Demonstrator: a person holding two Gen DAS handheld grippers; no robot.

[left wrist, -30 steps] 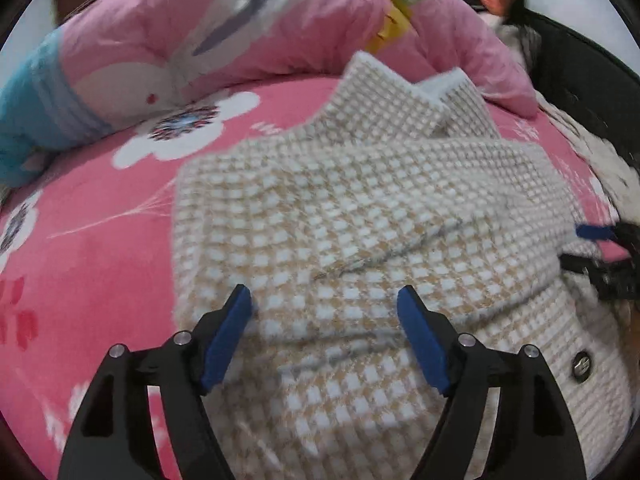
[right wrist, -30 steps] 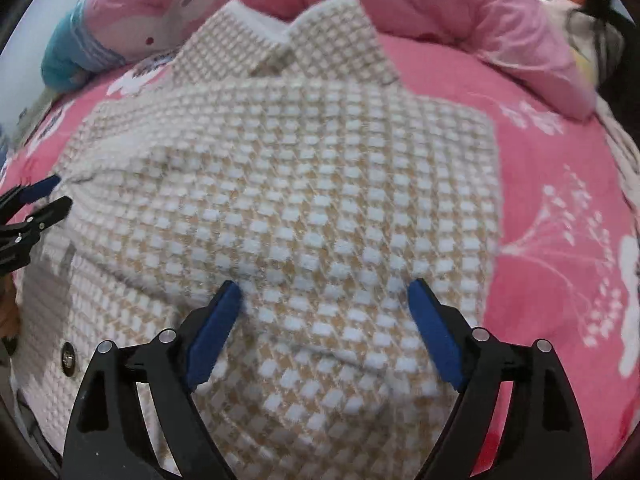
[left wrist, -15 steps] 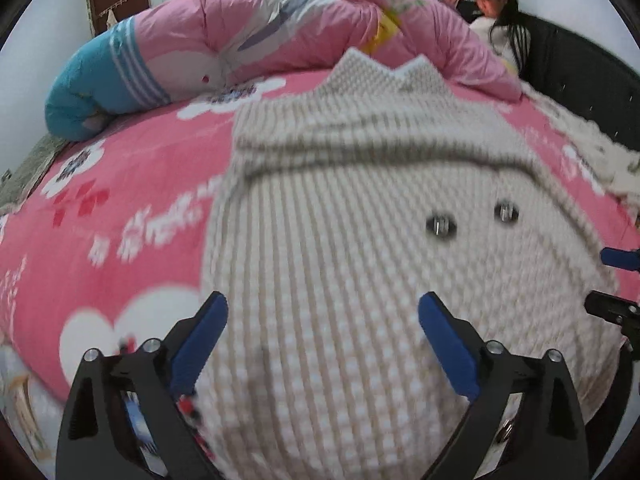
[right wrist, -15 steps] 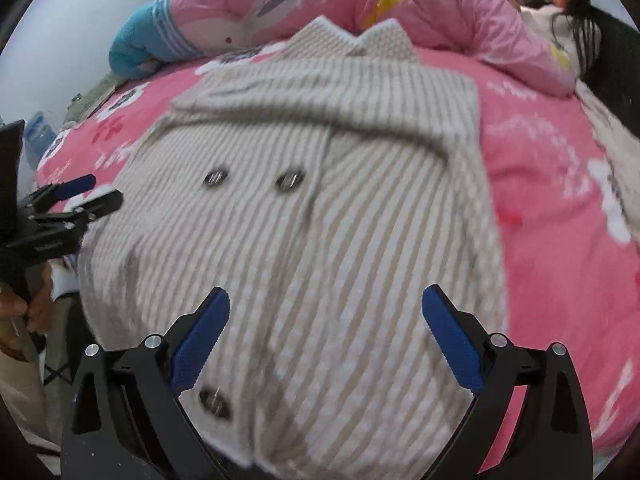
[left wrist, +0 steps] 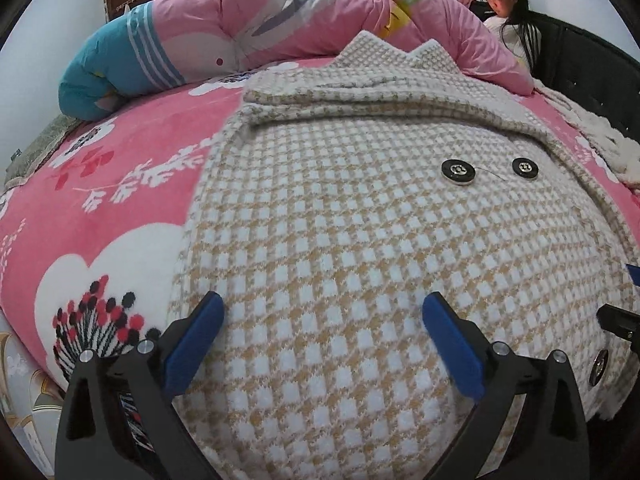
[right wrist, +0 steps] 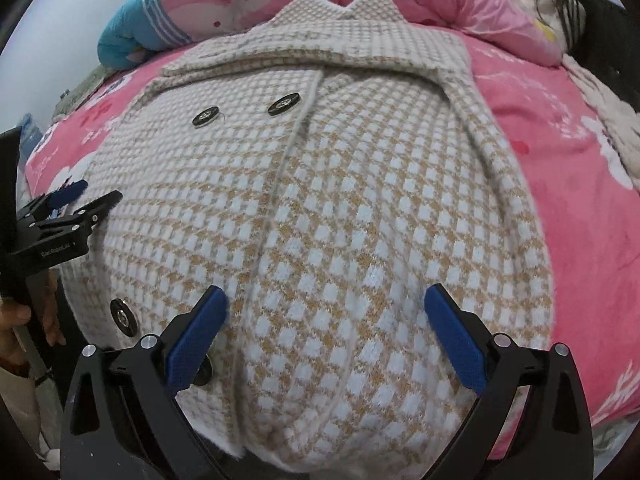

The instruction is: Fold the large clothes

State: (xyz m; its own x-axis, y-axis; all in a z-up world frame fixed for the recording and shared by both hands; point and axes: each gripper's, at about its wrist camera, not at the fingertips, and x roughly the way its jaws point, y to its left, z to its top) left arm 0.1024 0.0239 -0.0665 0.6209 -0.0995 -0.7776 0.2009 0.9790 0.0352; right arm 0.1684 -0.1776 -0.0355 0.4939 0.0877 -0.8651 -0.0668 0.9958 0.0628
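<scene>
Since 1 s ago both grippers have pulled back toward the near bed edge and their jaws have swung wide apart; the beige-and-white houndstooth wool coat [left wrist: 360,208] then filled both views close up, now it lies further out, front up, black snap buttons [left wrist: 458,171] showing.

Left gripper [left wrist: 322,334]: jaws fully spread, nothing between the pads, hovering over the coat's hem end. Right gripper [right wrist: 326,330]: same, wide open, empty, over the hem near the front placket seam. Left gripper also seen in right view at the coat's left edge [right wrist: 86,196].

Coat sits on the pink floral bed blanket [left wrist: 120,184], collar pointing away toward the rolled pink-and-blue quilt [left wrist: 208,48], hem nearest the grippers. Long axis runs straight away from both grippers, so the hem is the near end and the collar the far end. Both hands abt equally near the hem, left over the coat's left half, right over its right half.

Sleeves look already folded across the chest; judged next step: grab hem corners, carry toward collar.

Person sitting at far right by the dark headboard [left wrist: 580,64], not involved.
</scene>
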